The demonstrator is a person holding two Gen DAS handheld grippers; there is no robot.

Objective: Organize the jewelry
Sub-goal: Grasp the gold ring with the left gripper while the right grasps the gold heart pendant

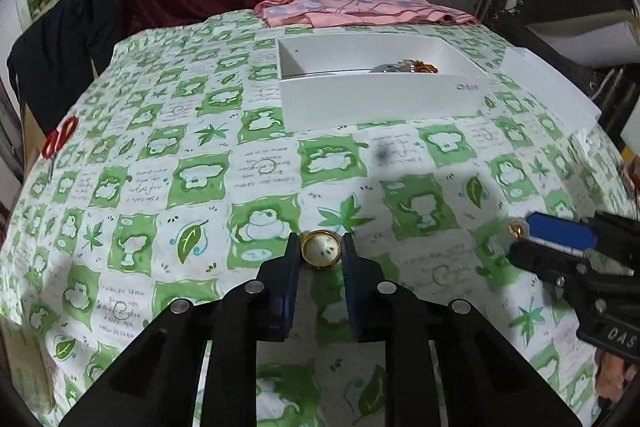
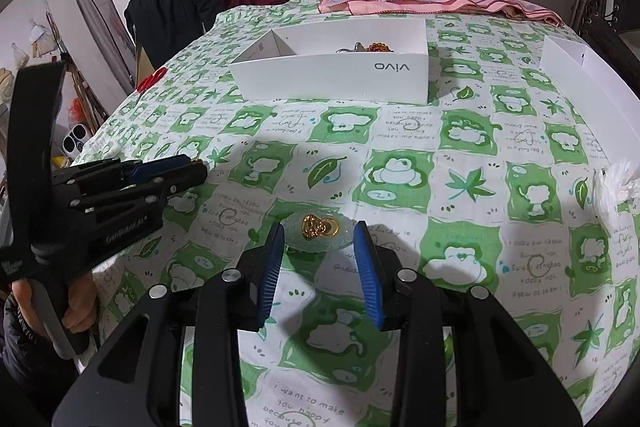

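Jewelry comes first: a round gold ring (image 1: pixel 321 249) is pinched by the left gripper (image 1: pixel 321 247), and the right gripper (image 2: pixel 318 233) hugs a pale green pendant (image 2: pixel 316 233) on the tablecloth (image 2: pixel 460 195), ready for the white box (image 2: pixel 332 77).

Jewelry on the green-and-white printed cloth

A round gold-rimmed white ring (image 1: pixel 321 249) stands on edge; a pale green jade pendant with a gold figure (image 2: pixel 318 231) lies flat; more pieces sit in the open white cardboard box (image 1: pixel 376 95).

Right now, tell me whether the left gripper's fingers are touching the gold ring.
Touching. In the left wrist view both fingers of the left gripper press against opposite sides of the gold ring, with no cloth visible between pad and rim.
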